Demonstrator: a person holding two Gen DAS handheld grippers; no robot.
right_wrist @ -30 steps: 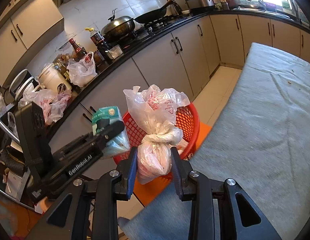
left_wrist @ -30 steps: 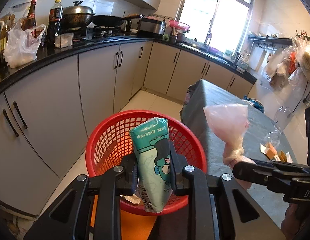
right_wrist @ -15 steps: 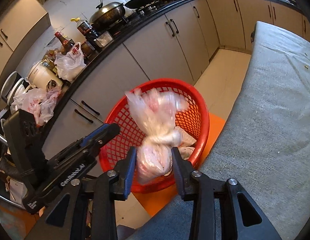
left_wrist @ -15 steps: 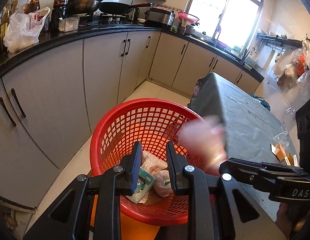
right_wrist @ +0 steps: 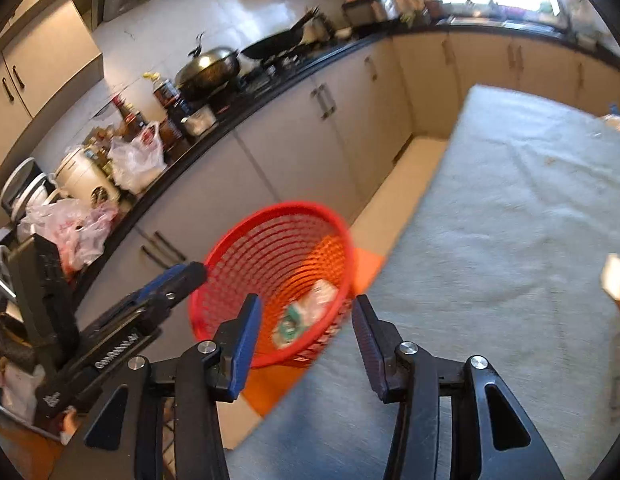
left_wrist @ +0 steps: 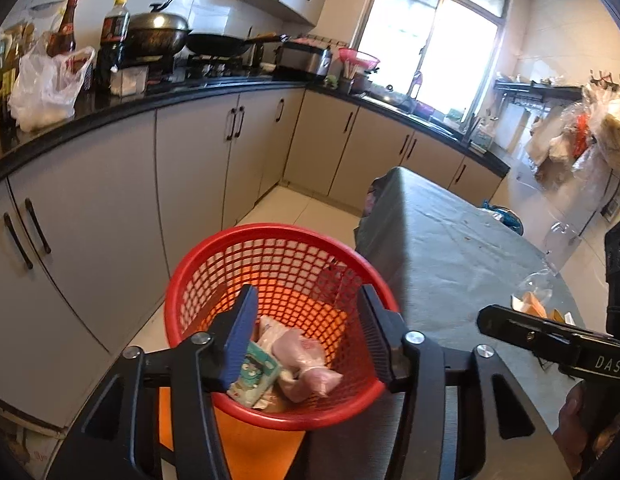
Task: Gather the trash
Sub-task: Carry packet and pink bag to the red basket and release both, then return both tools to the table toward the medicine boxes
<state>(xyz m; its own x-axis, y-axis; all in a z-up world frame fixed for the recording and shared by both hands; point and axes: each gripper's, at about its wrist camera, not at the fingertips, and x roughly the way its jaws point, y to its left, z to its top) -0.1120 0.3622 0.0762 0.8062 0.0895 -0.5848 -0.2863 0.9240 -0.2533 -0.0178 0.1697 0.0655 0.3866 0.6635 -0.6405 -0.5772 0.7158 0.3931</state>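
Observation:
A red mesh basket [left_wrist: 198,280] stands on an orange stool beside the table. In it lie a green tissue pack [left_wrist: 256,376] and a knotted pink plastic bag [left_wrist: 306,364]. My left gripper [left_wrist: 306,316] is open and empty just above the basket's near rim. My right gripper [right_wrist: 306,320] is open and empty, above the table edge next to the basket [right_wrist: 246,248]. The tissue pack [right_wrist: 290,324] shows blurred inside the basket. Each gripper shows in the other's view: the right one [left_wrist: 542,336], the left one [right_wrist: 166,288].
A grey-clothed table [left_wrist: 462,248] runs to the right, with orange scraps and clear plastic [left_wrist: 530,300] on it. Beige cabinets [left_wrist: 198,160] and a black counter with pots, bottles and a white bag [left_wrist: 50,84] line the left. An orange-and-white item [right_wrist: 616,280] lies at the table's right edge.
My left gripper let go of the tissue pack and my right let go of the pink bag. Both now lie in the basket. Both grippers opened wide; the right one pulled back.

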